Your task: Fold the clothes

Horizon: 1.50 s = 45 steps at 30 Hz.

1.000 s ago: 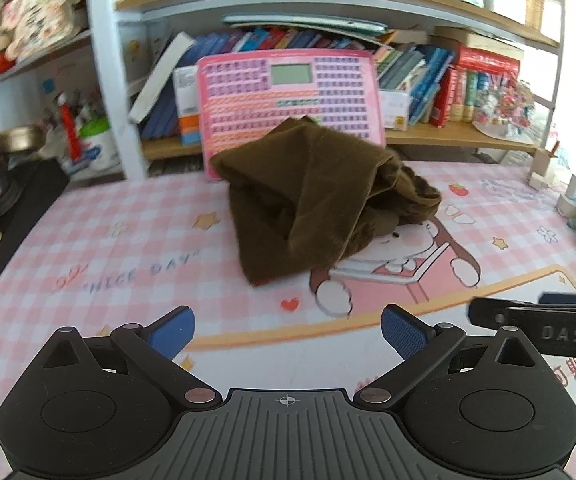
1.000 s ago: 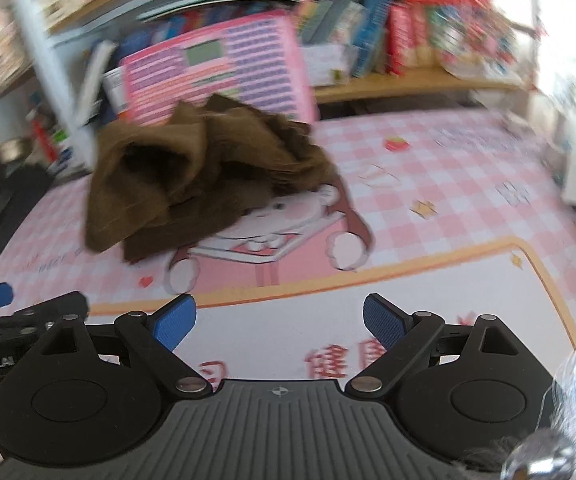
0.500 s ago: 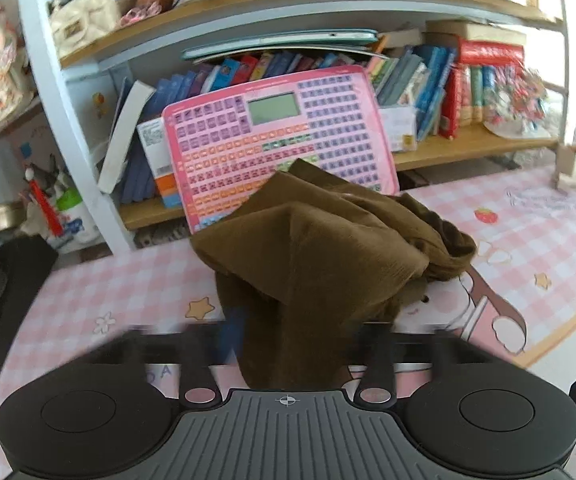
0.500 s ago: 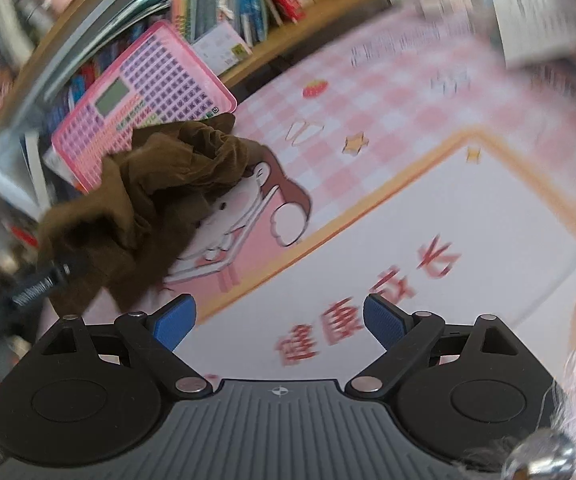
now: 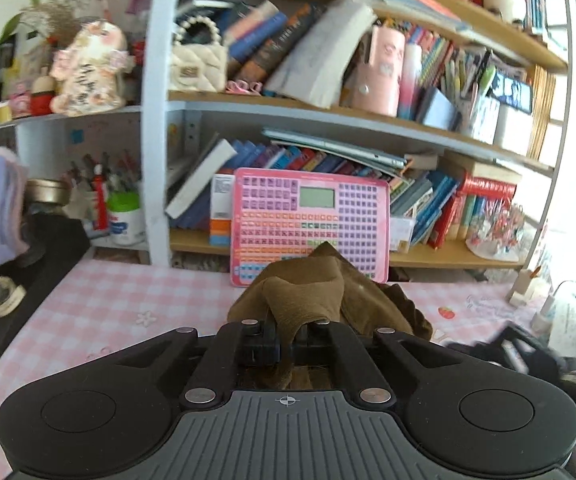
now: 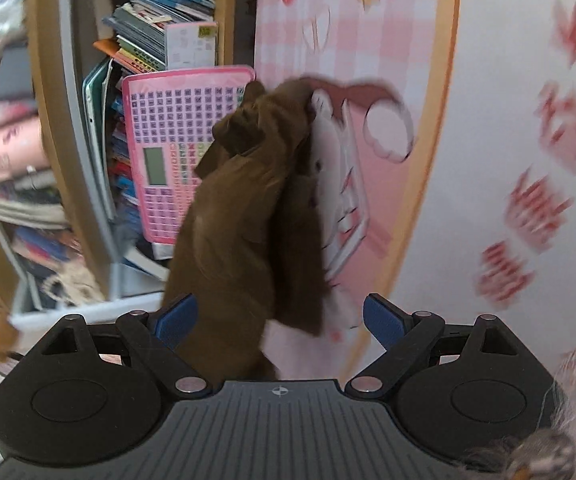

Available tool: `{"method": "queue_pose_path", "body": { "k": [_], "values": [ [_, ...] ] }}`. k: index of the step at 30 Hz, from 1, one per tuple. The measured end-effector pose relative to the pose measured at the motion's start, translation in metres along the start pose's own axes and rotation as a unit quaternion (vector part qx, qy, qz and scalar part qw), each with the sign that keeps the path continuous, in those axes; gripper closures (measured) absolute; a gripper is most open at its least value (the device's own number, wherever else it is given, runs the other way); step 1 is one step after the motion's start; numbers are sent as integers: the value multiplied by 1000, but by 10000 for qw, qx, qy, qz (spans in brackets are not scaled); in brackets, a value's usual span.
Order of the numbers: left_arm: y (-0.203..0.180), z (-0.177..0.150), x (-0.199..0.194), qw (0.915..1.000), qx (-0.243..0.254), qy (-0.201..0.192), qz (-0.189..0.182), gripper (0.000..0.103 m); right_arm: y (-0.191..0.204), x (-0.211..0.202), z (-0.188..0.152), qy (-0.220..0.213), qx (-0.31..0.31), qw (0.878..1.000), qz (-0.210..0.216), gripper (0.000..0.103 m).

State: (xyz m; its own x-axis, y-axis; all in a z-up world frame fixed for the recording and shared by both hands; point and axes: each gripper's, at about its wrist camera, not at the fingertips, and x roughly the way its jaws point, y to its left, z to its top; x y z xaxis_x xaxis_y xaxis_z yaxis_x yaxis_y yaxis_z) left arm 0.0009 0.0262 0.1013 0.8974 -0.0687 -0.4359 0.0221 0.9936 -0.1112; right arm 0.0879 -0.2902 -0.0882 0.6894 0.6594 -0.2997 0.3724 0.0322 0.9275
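A crumpled brown garment rises in a bunch from the pink checked table mat. My left gripper is shut on a fold of its near edge and holds that fold above the mat. In the right wrist view the picture is rolled on its side, and the same brown garment hangs across the middle. My right gripper stands open close to the cloth. The cloth's end reaches between the fingers near the left blue pad, with no pad pressing on it. The right gripper shows as a dark blur in the left wrist view.
A pink toy keyboard leans on the bookshelf right behind the garment. Books, a white handbag and figurines fill the shelves. A black bag and a pen cup sit at the left. The mat's white part spreads to the right.
My left gripper has gone from open to shut on the garment's fold and risen with it. My right gripper has rolled onto its side and come closer to the cloth.
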Motion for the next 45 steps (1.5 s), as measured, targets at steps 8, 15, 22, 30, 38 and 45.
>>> {"method": "queue_pose_path", "body": {
  "k": [8,15,22,30,38,45],
  "values": [
    [18,1,-51,9994,-197,-39,292,100,-10,37,12,-236,717,9960,468,19],
    [57,-20,-57,9931,-467,430,991,100,-11,47,31,-610,737,9946,411,55],
    [83,-44,-48,9856,-513,863,1364,100,-11,52,34,-896,682,9932,299,63],
    [78,-56,-37,9838,-179,1287,1236,96,-3,41,36,-998,615,9913,601,98],
    [55,-79,-9,9828,-70,1781,494,60,72,-42,87,-1981,-257,9706,1340,99],
    [68,-83,5,9821,-361,1813,360,60,248,-102,80,-1924,-2832,9105,2319,100]
  ]
}}
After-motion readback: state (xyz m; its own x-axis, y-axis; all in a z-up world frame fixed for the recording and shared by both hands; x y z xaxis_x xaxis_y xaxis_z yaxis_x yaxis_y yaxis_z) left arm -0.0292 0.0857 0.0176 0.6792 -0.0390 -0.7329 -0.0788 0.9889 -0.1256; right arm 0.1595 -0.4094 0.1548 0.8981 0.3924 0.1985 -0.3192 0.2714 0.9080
